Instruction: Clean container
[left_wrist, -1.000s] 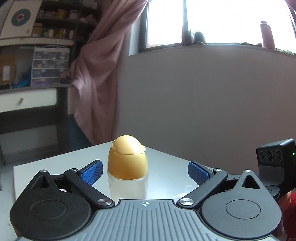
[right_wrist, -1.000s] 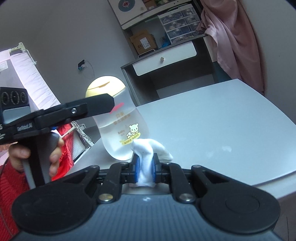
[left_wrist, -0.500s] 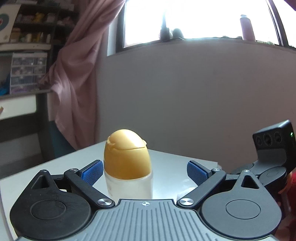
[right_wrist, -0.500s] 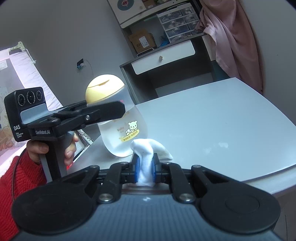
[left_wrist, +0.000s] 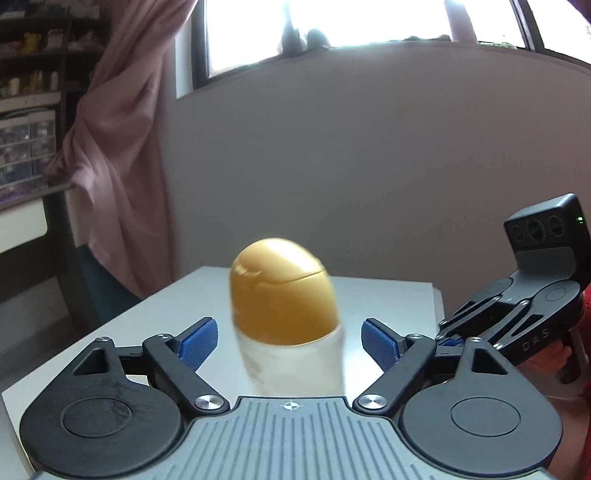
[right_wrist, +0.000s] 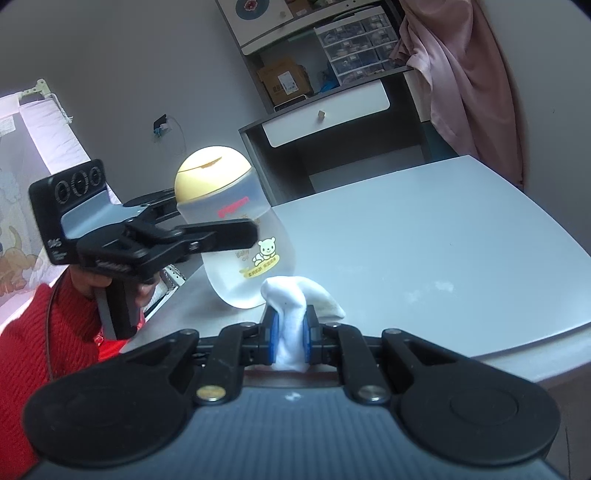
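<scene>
Left gripper fingers are closing, blue pads sitting either side of the bottle with a small gap on each side, not pressing yet. Bottle is standing between them at 12 o'clock from the gripper body, blurred, with its yellow domed cap on top and a frosted clear body below. In the right wrist view the same left gripper is reaching in from 9 o'clock, one black finger crossing in front of the bottle just under the cap; whether it is touching the bottle cannot be told there.

Right gripper fingers are clamped together on a white cloth, which is bunching up between the blue pads and folding out toward 1 o'clock. Cloth is lying just beside the bottle's base, at 5 o'clock of it; contact cannot be told. Bottle is showing a bear print and red lettering, standing near the 9 o'clock edge of the white worktop.

A hand in a red knit sleeve is gripping the left gripper's handle at 8 o'clock. In the left wrist view the right gripper is sitting at 3 o'clock. Pink curtain is hanging at 10 o'clock, bright window at 12. Drawer unit and shelves are standing behind the worktop.
</scene>
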